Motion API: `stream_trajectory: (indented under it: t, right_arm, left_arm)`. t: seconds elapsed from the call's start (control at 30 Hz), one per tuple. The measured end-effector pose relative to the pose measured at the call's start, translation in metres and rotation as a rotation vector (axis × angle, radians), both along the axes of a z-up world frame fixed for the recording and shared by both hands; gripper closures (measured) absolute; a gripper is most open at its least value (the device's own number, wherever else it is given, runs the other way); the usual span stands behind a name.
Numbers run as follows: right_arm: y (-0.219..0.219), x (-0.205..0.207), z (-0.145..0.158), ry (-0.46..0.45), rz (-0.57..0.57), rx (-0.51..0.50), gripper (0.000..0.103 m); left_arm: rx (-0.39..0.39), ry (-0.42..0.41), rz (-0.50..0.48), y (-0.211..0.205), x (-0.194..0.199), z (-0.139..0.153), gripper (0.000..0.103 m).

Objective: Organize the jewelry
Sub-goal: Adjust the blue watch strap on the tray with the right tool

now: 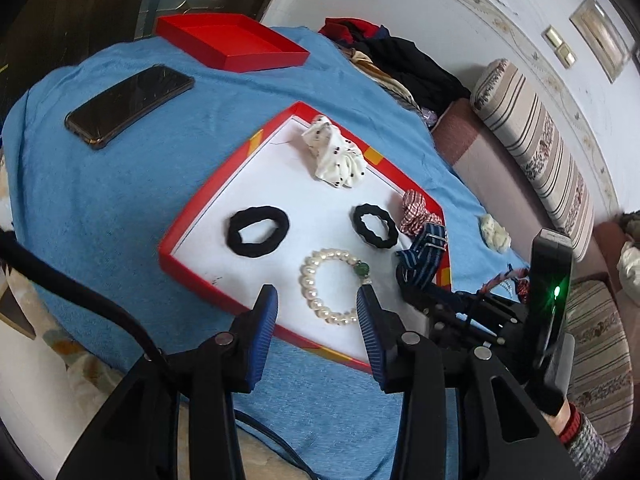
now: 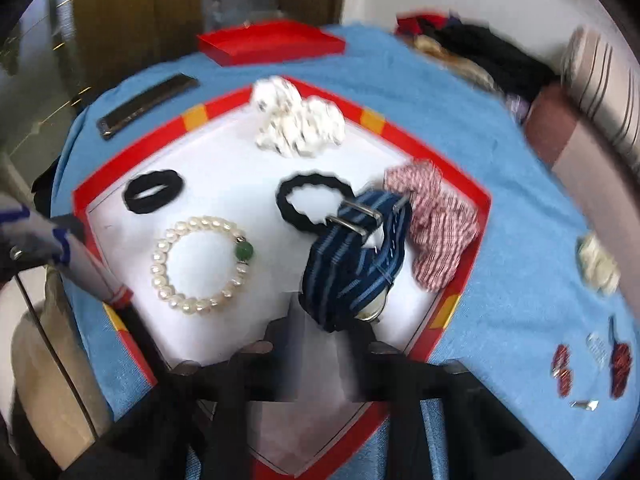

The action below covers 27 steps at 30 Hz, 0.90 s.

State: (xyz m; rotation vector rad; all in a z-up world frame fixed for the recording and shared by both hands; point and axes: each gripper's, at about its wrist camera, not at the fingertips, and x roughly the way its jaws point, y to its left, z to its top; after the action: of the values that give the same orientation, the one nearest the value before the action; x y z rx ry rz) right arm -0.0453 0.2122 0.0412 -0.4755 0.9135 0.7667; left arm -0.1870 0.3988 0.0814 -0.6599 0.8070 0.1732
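A red-rimmed tray (image 1: 192, 220) with a white floor lies on the blue towel. In it are a pearl bracelet (image 1: 320, 308) with a green bead, two black hair ties (image 1: 256, 232) (image 1: 374, 226), a white dotted scrunchie (image 1: 336, 154) and a red checked scrunchie (image 1: 414, 210). My left gripper (image 1: 318, 304) stands open just over the bracelet, one blue pad on each side. My right gripper (image 2: 330, 318) is shut on the lower end of a blue striped watch strap (image 2: 352, 256) over the tray's right part, beside the red checked scrunchie (image 2: 436, 224). The pearl bracelet (image 2: 200, 264) lies to its left.
A red box lid (image 1: 236, 42) and a black phone (image 1: 128, 104) sit at the towel's far side. A cream scrunchie (image 1: 496, 232) and red earrings (image 2: 588, 360) lie on the towel right of the tray. Piled clothes (image 1: 400, 60) and a striped cushion (image 1: 532, 148) are beyond.
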Motion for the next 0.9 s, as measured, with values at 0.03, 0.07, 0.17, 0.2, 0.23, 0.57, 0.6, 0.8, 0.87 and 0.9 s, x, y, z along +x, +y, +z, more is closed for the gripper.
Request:
stream_trajectory:
  t: [0.03,0.07,0.17,0.2,0.23,0.57,0.6,0.8,0.87,0.9]
  right_arm:
    - [-0.001,0.003,0.002,0.009,-0.009,0.007,0.101]
    - [-0.004,0.006,0.008,0.028,-0.015,0.025,0.102]
    - [-0.008,0.009,0.029,0.112,-0.022,0.122,0.102]
    - [-0.009,0.009,0.036,0.141,-0.019,0.154,0.102]
    - [-0.010,0.010,0.043,0.179,-0.012,0.195,0.102]
    - [-0.021,0.057,0.004,0.440,-0.106,0.256,0.101]
    - [-0.022,0.061,0.001,0.439,-0.115,0.249,0.101]
    - [-0.017,0.069,0.005,0.328,-0.116,0.185,0.097]
    - [-0.015,0.070,0.007,0.311,-0.116,0.179,0.084]
    - [-0.014,0.070,0.008,0.308,-0.120,0.180,0.078]
  left_arm:
    - [-0.008,-0.003,0.005,0.002,-0.002,-0.002,0.063]
    - [-0.014,-0.005,0.008,0.003,-0.002,-0.003,0.063]
    - [-0.027,-0.013,0.011,0.006,-0.005,-0.004,0.063]
    - [-0.029,-0.013,0.011,0.006,-0.005,-0.005,0.063]
    - [-0.032,-0.014,0.011,0.007,-0.005,-0.005,0.063]
    - [-0.038,-0.011,-0.003,0.004,-0.003,-0.007,0.063]
    - [-0.034,-0.012,-0.006,0.003,-0.003,-0.007,0.063]
    - [-0.026,-0.007,-0.013,0.000,0.002,-0.007,0.063]
    - [-0.022,-0.005,-0.018,-0.003,0.003,-0.007,0.063]
    - [-0.020,-0.004,-0.020,-0.004,0.003,-0.007,0.063]
